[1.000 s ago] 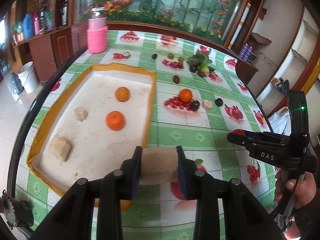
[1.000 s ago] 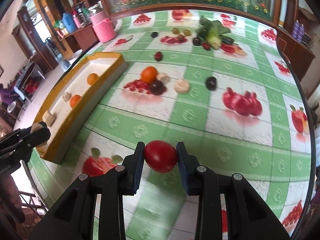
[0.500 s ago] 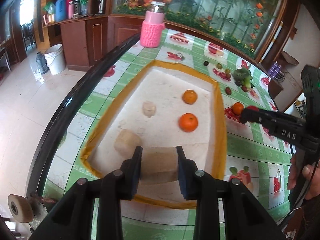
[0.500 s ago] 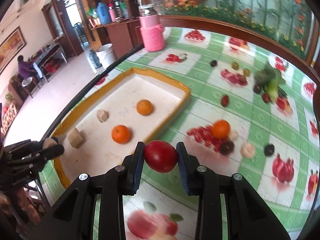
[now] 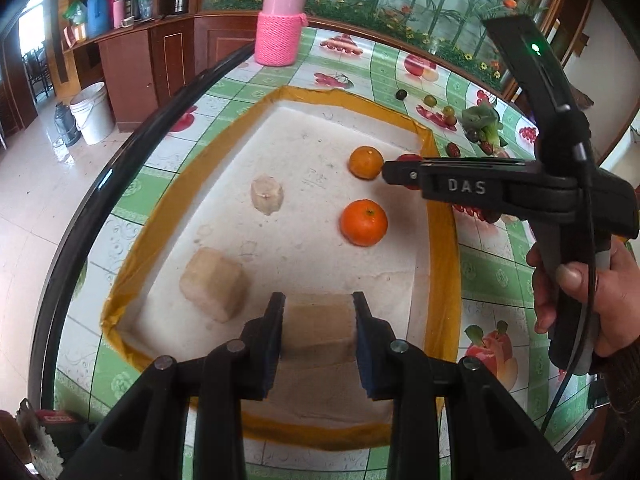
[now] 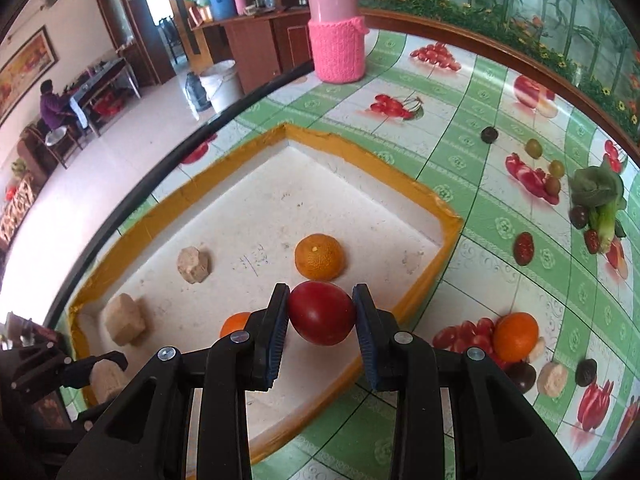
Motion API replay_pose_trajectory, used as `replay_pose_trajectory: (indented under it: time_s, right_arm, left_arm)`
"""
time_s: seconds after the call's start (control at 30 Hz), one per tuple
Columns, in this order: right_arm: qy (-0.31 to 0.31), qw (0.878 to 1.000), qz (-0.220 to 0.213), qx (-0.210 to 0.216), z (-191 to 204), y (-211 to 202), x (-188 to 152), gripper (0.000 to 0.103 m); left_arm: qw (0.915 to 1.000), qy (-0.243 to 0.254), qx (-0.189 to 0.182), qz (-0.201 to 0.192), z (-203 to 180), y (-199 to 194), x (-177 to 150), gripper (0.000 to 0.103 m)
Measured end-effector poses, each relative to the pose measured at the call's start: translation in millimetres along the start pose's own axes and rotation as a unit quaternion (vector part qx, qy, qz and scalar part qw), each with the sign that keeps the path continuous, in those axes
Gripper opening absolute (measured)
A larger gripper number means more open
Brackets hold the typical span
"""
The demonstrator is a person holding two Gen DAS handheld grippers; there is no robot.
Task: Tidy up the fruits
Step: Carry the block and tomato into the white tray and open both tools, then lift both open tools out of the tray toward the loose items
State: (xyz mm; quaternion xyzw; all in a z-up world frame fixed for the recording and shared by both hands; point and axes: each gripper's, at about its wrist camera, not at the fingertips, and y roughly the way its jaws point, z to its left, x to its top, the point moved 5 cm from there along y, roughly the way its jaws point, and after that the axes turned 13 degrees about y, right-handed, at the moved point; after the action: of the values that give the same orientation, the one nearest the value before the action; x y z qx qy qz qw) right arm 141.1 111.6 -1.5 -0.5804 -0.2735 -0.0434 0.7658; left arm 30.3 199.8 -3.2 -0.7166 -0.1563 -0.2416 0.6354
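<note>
While my left gripper [image 5: 318,332] clamps a tan block [image 5: 320,326] and my right gripper [image 6: 321,314] a red fruit [image 6: 322,312], the tray [image 6: 436,248] lies directly beneath both.

My left gripper [image 5: 318,330] looks like matt black plastic with bright metal screw heads, and its blue pads are ribbed; they press on a tan block [image 5: 320,322] with a dry, chalky, slightly rough face. My right gripper [image 6: 321,316] clamps a smooth, glossy red fruit [image 6: 322,313]. The tray [image 5: 440,240] has a rough, stained white foam-like floor and a rim wrapped in shiny yellow tape. The oranges [image 5: 363,222] have dimpled, softly shiny peel. The tablecloth [image 6: 480,240] reads as slick, reflective plastic. The jar [image 6: 337,32] wears a pink knitted cover.
</note>
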Motion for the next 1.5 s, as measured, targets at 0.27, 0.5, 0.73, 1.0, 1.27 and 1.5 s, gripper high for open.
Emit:
replay_pose_trajectory:
  time_s: [0.27, 0.5, 0.73, 1.0, 1.27, 1.5]
  right_arm:
    - [-0.035, 0.999, 0.004, -0.017, 0.7, 14.8, -0.5, 0.031]
    - [-0.06, 0.998, -0.002, -0.025, 3.5, 22.6, 1.2, 0.031]
    - [-0.068, 0.997, -0.005, -0.027, 5.0, 25.5, 1.7, 0.031]
    - [-0.038, 0.999, -0.016, -0.023, -2.6, 7.1, -2.3, 0.035]
    - [-0.009, 0.998, -0.059, -0.016, -12.8, -47.4, -23.6, 0.044]
    - [0.047, 0.996, -0.067, -0.023, -37.7, -73.4, -53.6, 0.052]
  left_arm:
    - [0.9999, 0.002, -0.003, 0.013, -0.3, 15.7, 0.4, 0.035]
    - [0.9997, -0.002, 0.0, 0.025, 2.5, 28.3, 0.2, 0.035]
    - [0.9997, -0.003, 0.002, 0.022, 2.7, 28.2, 0.0, 0.042]
    - [0.9996, -0.007, 0.015, 0.023, 6.1, 20.2, -5.3, 0.053]
    - [0.9994, 0.001, 0.036, 0.006, 0.9, -1.7, -8.3, 0.064]
    - [0.9987, 0.013, 0.049, -0.005, -9.5, -19.7, -13.7, 0.072]
